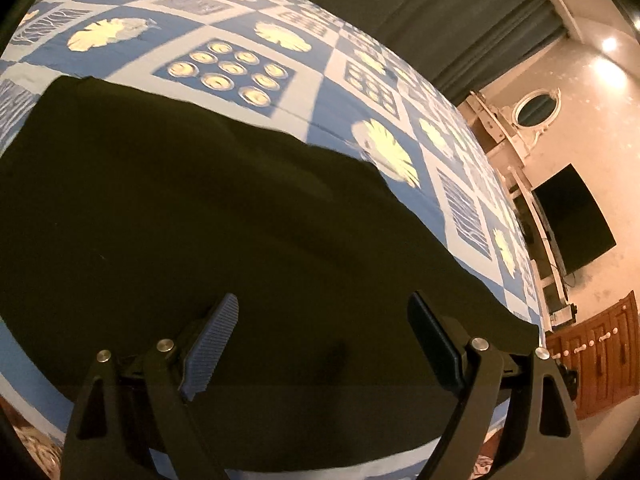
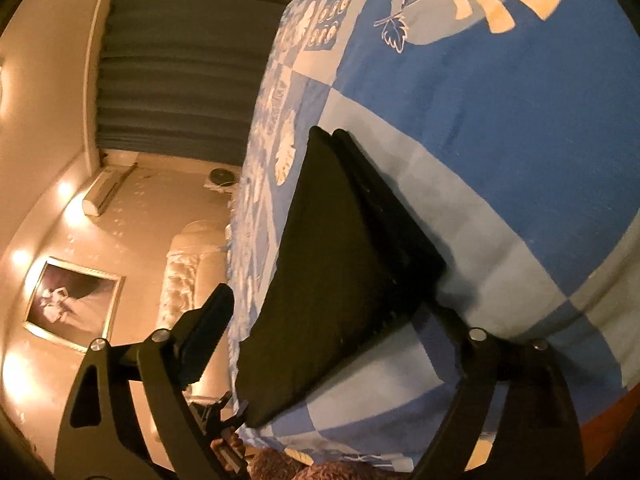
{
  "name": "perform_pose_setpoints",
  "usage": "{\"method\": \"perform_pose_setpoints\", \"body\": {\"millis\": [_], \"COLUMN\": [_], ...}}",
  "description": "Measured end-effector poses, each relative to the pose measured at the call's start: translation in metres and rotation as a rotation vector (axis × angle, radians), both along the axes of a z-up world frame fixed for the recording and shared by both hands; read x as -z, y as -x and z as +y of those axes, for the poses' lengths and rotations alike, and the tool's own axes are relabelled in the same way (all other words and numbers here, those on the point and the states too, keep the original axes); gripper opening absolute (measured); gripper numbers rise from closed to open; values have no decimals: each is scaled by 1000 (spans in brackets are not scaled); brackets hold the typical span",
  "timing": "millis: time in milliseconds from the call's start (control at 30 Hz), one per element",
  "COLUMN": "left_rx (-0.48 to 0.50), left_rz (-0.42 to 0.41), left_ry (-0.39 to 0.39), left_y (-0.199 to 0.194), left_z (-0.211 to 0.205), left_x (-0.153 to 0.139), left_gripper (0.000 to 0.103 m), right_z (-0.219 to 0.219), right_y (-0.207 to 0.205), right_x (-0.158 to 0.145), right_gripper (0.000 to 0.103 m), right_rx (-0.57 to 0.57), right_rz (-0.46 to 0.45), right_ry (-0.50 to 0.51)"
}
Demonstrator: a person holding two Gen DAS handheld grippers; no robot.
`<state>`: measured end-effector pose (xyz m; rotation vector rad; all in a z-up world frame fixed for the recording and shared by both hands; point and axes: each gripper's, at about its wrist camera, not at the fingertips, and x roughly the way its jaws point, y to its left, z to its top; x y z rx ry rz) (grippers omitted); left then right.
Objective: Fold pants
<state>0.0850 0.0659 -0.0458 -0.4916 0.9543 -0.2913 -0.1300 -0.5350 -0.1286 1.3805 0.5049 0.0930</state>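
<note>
- While both tools stand with their jaws wide apart and nothing between them, the dark pants (image 1: pixel 208 216) lie flat on the bed (image 1: pixel 248 20), reaching close to its near edge.
- Left tool (image 1: pixel 324 316): it hangs directly over the cloth, which spreads ahead of it and to both sides; no pad touches the fabric that I can see.
- Right tool (image 2: pixel 332 312): it looks in from low beside the bed, so the pants (image 2: pixel 320 264) show almost edge-on, with stacked layers visible at their rim.
- Long axis: in the left view the cloth runs crosswise, from the bed's left side toward its right edge (image 1: pixel 516 248).
- Judgement: the left tool sits nearer the broad middle, the right tool nearer the layered end, so the next fold likely starts from that end.
</note>
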Motion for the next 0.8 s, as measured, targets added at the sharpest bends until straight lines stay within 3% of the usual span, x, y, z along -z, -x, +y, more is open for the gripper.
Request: {"method": "perform_pose_setpoints", "body": {"millis": [33,67,100,167,233,333,433,500,567,633,667,800], "left_rx": [1,-2,-4,-9,-1,22,17,15,26,38,47,110], "left_rz": [-4,-7,-9,-14,-18,-29,-41,-47,-63,-78,-87,-108], "left_ry": [4,12,19,25,21,6,5,-13,-27,-50,-56,-41], "left_y": [0,-1,-1,-1,-1,-1,-3,-4,-7,-8,-8,-7], "left_z": [3,6,7,8,11,20,37,52,66,76,80,89], "left_x": [0,0,-1,-4,-5,-8,-11,-14,-15,-15,-15,-7], "left_gripper": [85,85,85,85,85,85,85,85,85,85,85,85], "right_z": [3,7,10,10,11,11,5,7,20,43,66,151], "right_y": [-2,-5,-8,-11,-14,-6,3,14,9,-10,-34,-129], "right_x": [-3,-8,-11,-10,-8,-2,-6,-31,-62,-92,-112,-146], "right_gripper": [87,77,49,9,9,9,26,50,54,59,62,64], "right_rx": [-1,-8,-19,-22,-16,3,30,79,70,18,-42,-306], "right_rz": [14,39,75,132,173,165,178,231,239,196,133,-27], "right_ry": [17,63,105,121,140,134,124,236,367,452,481,489]}}
